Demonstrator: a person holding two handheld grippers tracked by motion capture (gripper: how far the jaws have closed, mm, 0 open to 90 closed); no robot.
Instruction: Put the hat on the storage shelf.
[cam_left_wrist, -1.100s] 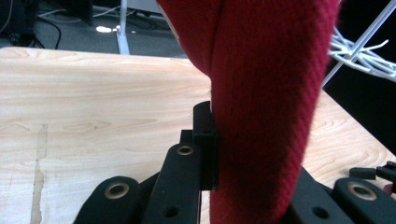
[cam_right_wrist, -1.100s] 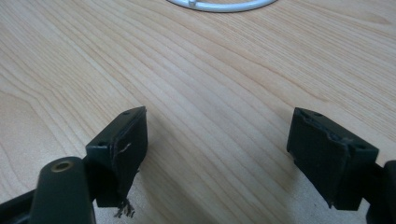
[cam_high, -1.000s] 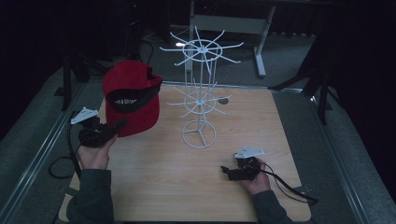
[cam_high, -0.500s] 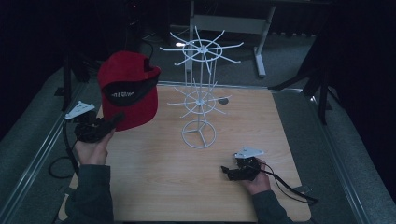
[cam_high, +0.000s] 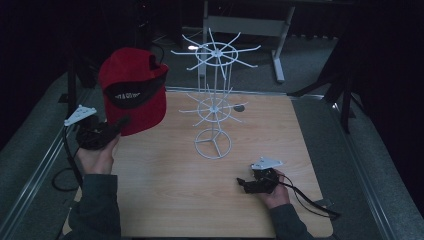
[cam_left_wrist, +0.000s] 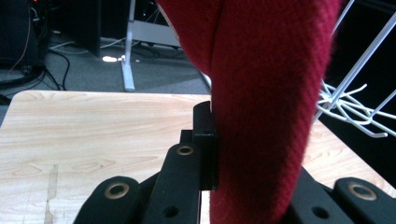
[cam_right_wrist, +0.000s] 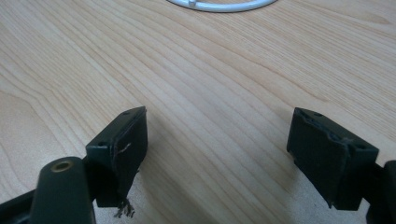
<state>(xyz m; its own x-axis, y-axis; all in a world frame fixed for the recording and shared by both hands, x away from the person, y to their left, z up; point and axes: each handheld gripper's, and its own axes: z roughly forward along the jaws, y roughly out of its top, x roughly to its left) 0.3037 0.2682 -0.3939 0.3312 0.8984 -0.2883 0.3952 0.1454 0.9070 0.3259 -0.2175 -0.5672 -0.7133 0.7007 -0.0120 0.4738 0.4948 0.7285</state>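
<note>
Red cap (cam_high: 134, 90) is held up off the wooden table (cam_high: 160, 200) at the person's left, clamped in the left gripper (cam_high: 120, 123), whose jaws are seen in the left gripper view pressed narrow onto a fold of the red fabric (cam_left_wrist: 261, 116). It is raised beside the white wire rack (cam_high: 214, 100) and apart from it, with the rack's upper ring of prongs (cam_high: 216, 51) roughly level with the cap's crown and to its right in the high view. The step in hand is judged to be the carrying of the cap across to one of those prongs. To be done well, the grip should be kept firm on the fabric, since a soft fold may slip if the pinch is eased. The cap is best kept high enough for its opening to pass above a prong tip and then lowered so that the prong is taken inside the crown or through the back gap; which part of the cap faces the rack cannot be told for certain. The thin rack could be tipped by a sideways push, so contact should be light. The right gripper (cam_high: 246, 185) rests low on the table near the rack's round base (cam_high: 213, 145), its jaws spread wide with nothing between them, and could be used to steady that base if needed.
</note>
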